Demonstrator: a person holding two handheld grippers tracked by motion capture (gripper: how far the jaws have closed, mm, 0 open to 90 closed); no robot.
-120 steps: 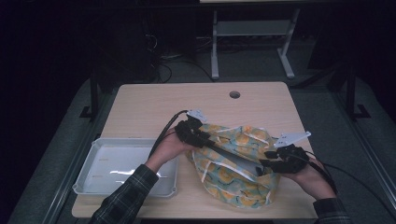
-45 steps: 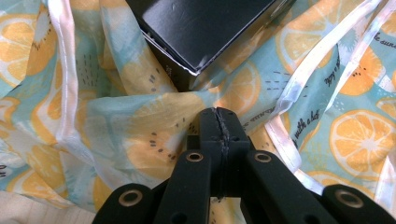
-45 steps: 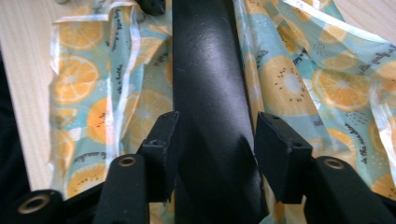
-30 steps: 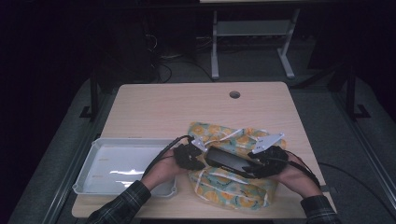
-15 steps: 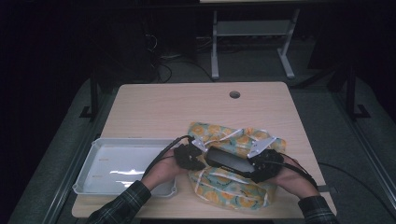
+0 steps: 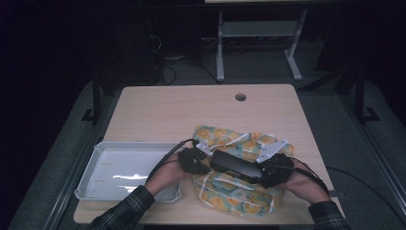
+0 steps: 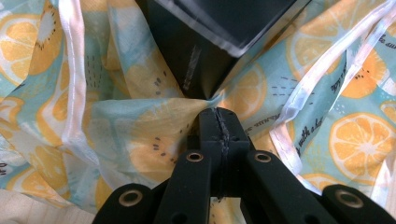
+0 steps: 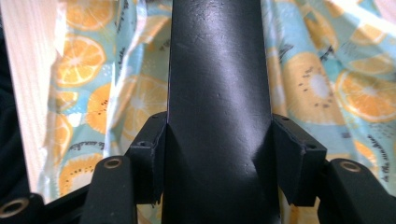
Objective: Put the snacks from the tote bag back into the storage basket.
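High view: the box (image 6: 236, 166) lies at lower centre over the bag (image 6: 239, 191). Right gripper (image 6: 268, 173) clamps the box; left gripper (image 6: 198, 160), jaws pressed together, pinches the bag. Hold the fabric taut and slide the box straight in.

The teal, orange-slice-printed cloth bag (image 6: 234, 191) looks thin and matt, with satiny white trim. The long black box (image 6: 234, 165) is smooth, semi-gloss plastic. The light wood-grain table (image 6: 191, 110) is matt; the pale grey plastic tray (image 6: 95, 167) shines.
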